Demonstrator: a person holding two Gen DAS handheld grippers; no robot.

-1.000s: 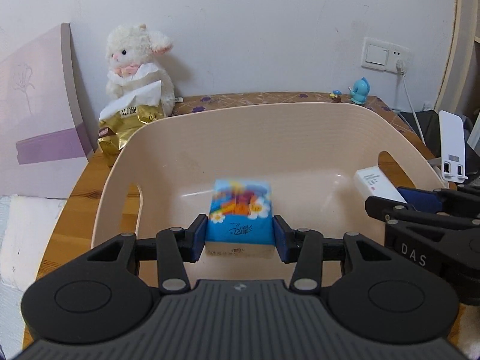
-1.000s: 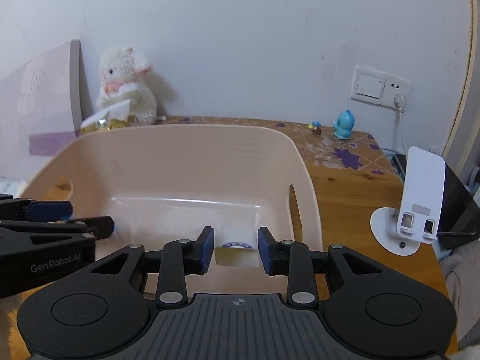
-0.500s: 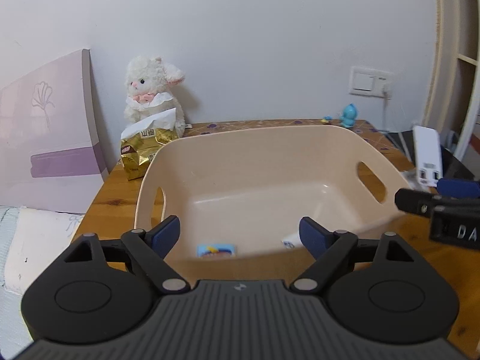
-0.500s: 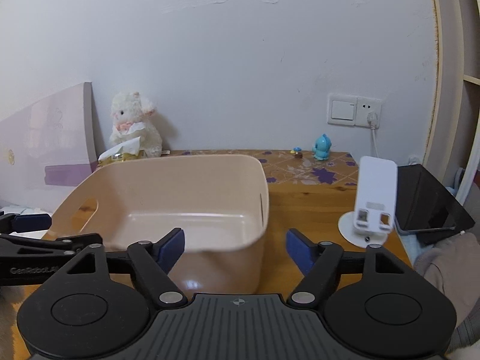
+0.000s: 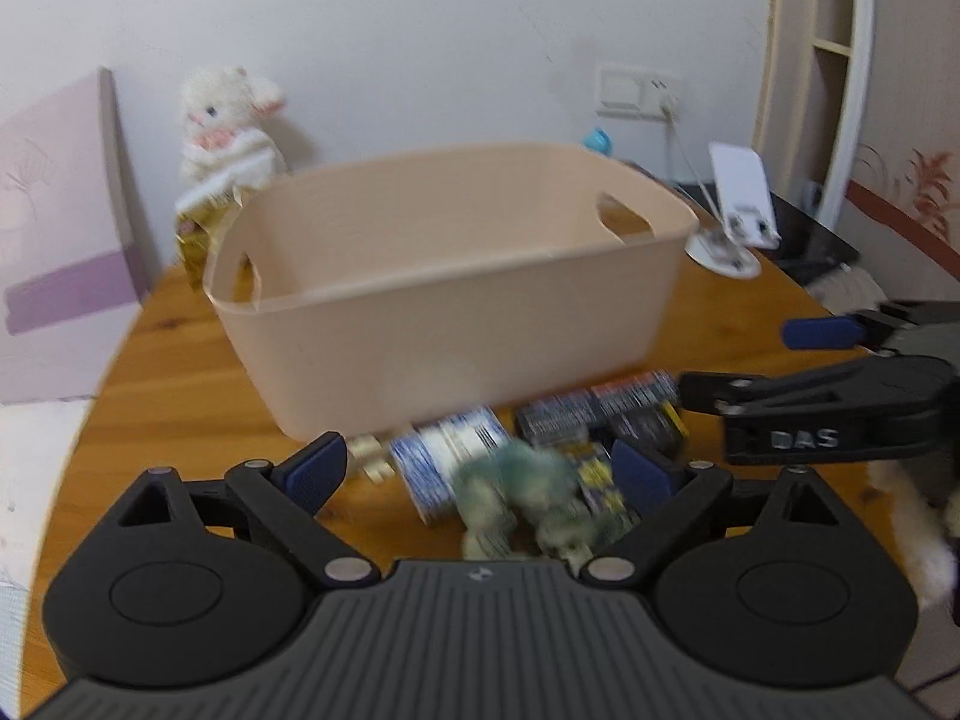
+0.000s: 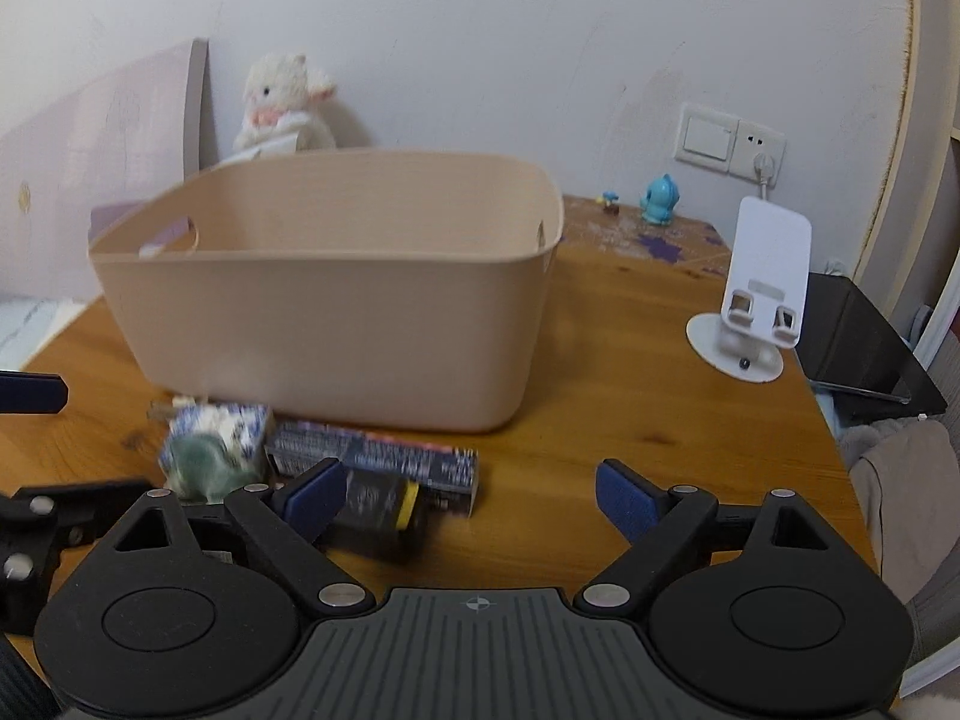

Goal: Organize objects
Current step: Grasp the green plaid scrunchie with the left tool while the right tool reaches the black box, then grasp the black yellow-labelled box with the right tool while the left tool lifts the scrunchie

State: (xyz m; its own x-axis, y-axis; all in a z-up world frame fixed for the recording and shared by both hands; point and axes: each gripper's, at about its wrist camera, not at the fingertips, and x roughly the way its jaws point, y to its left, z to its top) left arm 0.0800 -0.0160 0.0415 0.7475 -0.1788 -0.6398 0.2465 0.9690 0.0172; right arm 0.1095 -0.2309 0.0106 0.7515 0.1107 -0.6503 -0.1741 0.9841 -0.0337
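Boxes and a small green toy (image 5: 528, 498) lie clustered on the wooden table (image 5: 174, 372), just in front of the beige bin (image 5: 456, 276). My left gripper (image 5: 480, 474) has just been opening and stands wide around the toy without pressing it; my right gripper (image 6: 471, 495), also just opened, is wide over bare wood beside a dark box (image 6: 378, 501). I judge the toy light and soft, best pinched across its body; the boxes stiff, gripped on flat sides. The bin wall is close ahead; right of it there's open room before the phone stand (image 6: 756, 294).
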